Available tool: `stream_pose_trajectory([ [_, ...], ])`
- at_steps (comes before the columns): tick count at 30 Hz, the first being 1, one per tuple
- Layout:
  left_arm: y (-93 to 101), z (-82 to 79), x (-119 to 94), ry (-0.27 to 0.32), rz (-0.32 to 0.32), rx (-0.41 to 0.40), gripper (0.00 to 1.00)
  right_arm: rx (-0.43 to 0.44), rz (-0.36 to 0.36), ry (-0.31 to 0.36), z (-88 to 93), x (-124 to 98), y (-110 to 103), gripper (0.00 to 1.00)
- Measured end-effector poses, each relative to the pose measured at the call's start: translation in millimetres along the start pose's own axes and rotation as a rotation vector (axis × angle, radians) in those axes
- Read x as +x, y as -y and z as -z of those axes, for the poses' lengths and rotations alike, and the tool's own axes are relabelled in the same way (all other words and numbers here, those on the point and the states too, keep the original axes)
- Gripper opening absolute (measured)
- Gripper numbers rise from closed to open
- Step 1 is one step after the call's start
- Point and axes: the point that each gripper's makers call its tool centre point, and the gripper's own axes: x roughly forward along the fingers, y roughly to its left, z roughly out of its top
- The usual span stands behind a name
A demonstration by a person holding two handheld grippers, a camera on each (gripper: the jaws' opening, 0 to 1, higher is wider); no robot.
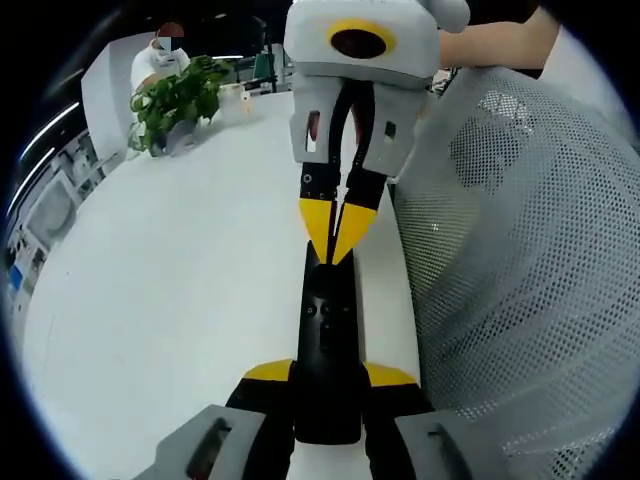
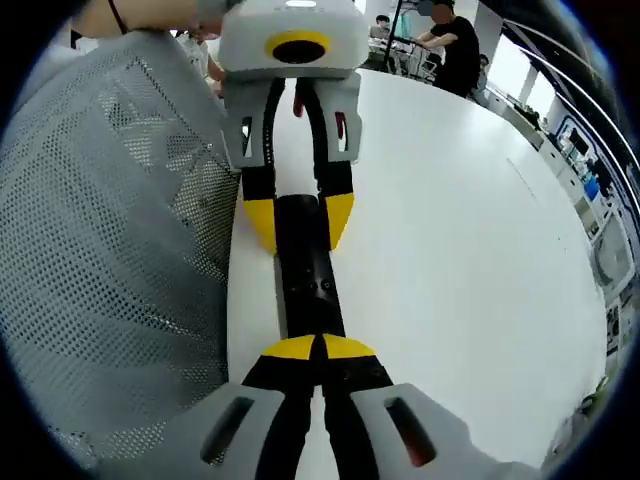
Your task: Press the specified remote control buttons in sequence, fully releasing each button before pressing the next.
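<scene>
Right now your left gripper clamps the near end of the slim black rectangular remote control, its yellow-tipped jaws squeezed against both long sides. That remote lies lengthwise on the white tabletop, close to the table's edge and beside the grey mesh chair back. At the remote's far end your right gripper has its yellow tips pinched together, coming down on the upper face of the remote; whether they actually touch a button you cannot tell.

From the right gripper view, your right gripper shows closed jaws with the yellow tips meeting over the remote control, and the left gripper grips the opposite end. The mesh chair back sits just beside the tabletop.

Farther off, a leafy green potted plant stands on the table, with a person in white behind it. Another person in black stands beyond the table's far end.
</scene>
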Motion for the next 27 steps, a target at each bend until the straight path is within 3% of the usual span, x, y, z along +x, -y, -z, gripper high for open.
stream_pose_trajectory([
  [3,0.2,0.0,-0.2,0.003,0.002,-0.001,0.25,-0.071,-0.012,-0.021,-1.3,1.0,-1.5,0.0],
  [10,0.5,-0.3,0.1,0.005,0.003,-0.001,0.25,0.061,-0.079,-0.099,-0.4,2.6,0.9,0.0],
  [17,0.7,-0.4,0.3,0.01,0.005,-0.005,0.25,0.071,-0.096,-0.147,0.2,3.7,1.0,0.0],
  [27,0.5,-0.4,0.3,0.006,0.005,-0.007,0.25,0.22,-0.048,-0.028,1.2,0.8,2.5,0.0],
])
